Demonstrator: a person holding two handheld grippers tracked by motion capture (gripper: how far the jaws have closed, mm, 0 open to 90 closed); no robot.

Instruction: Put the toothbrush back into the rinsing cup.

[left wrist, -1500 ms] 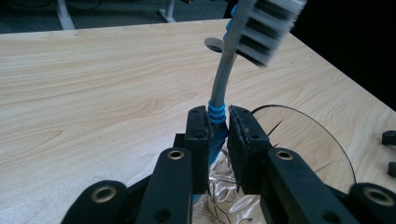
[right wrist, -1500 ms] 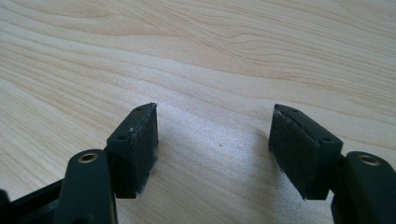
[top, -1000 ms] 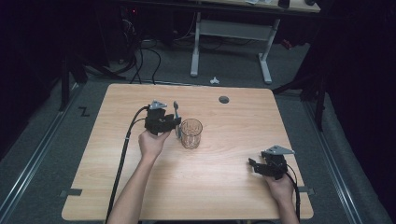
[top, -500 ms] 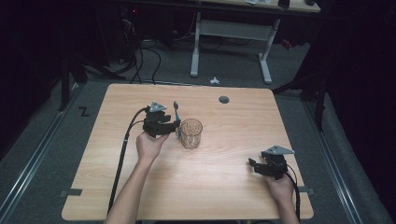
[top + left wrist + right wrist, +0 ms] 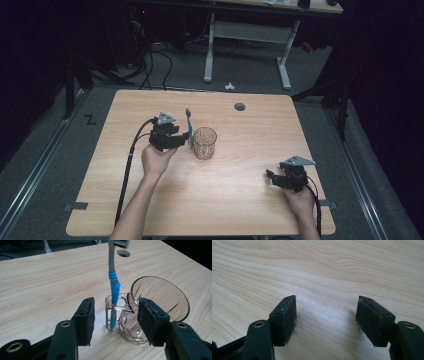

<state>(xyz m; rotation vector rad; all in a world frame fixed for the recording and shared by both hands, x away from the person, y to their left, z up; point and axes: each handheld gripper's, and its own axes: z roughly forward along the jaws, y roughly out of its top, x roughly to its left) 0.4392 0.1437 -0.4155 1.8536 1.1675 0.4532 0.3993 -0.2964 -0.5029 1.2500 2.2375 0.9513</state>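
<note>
— While I hold the left gripper [image 5: 186,136] just beside the glass cup [image 5: 204,143], can you confirm what you see from above?

— I see it near the middle of the wooden table [image 5: 220,200], on the cup's left side. A toothbrush [image 5: 189,127] stands between your gripper and the cup.

— That matches my left gripper view. The toothbrush [image 5: 113,287], grey with blue bands, stands nearly upright in a small clear holder fixed to the outside of the glass cup [image 5: 152,305]. Its head runs off the top edge of my picture.

— Are the jaws on it?

— No. My left gripper [image 5: 116,318] has its jaws spread wide, one pad on each side of the holder, and neither pad touches the toothbrush or the glass. The handle sits in the gap between them, a little farther off.

— And your other hand?

— My right gripper [image 5: 272,178] sits near the table's front right corner, well apart from the cup. Looking along it, the right gripper [image 5: 325,317] also has its jaws apart, with nothing between them but bare wood, which they hang close over.

— I also see a dark round hole [image 5: 240,106] in the tabletop near the far edge, behind the cup.

— I see that hole [image 5: 123,253] too, beyond the toothbrush.
</note>
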